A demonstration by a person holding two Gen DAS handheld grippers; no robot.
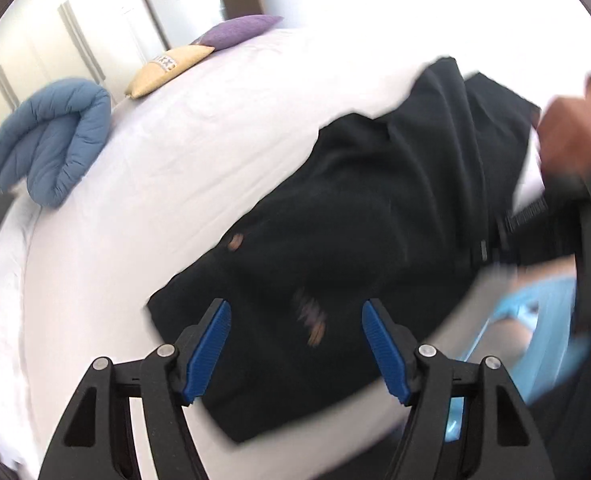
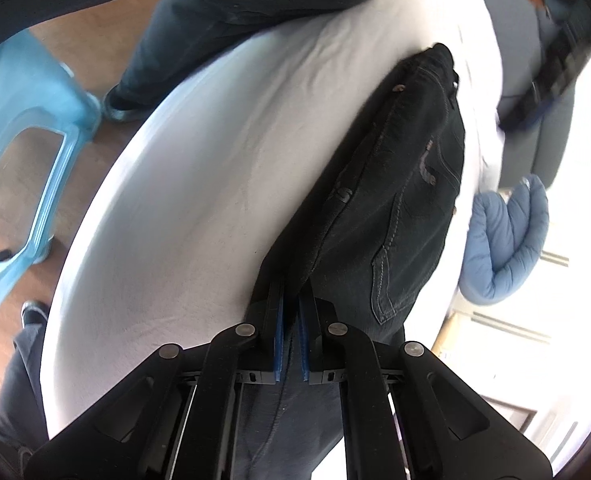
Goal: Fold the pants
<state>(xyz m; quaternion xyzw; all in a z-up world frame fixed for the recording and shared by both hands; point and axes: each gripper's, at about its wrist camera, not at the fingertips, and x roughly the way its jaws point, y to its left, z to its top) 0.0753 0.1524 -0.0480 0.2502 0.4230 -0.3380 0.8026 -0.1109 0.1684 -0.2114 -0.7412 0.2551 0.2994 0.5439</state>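
Black pants (image 1: 355,216) lie across the white bed (image 1: 155,168). In the left wrist view my left gripper (image 1: 295,344) is open, its blue pads (image 1: 211,344) spread above the near end of the pants, holding nothing. The other hand and its tool show blurred at the right edge (image 1: 575,148). In the right wrist view my right gripper (image 2: 291,340) is shut on a folded edge of the pants (image 2: 395,184), which run away from the jaws over the bed sheet (image 2: 215,168), pocket stitching facing up.
A folded blue quilt (image 1: 51,140) sits at the bed's left edge; it also shows in the right wrist view (image 2: 503,240). A yellow pillow (image 1: 167,70) and a purple pillow (image 1: 235,30) lie at the far end. A light blue plastic stool (image 2: 19,152) stands on the wooden floor beside the bed.
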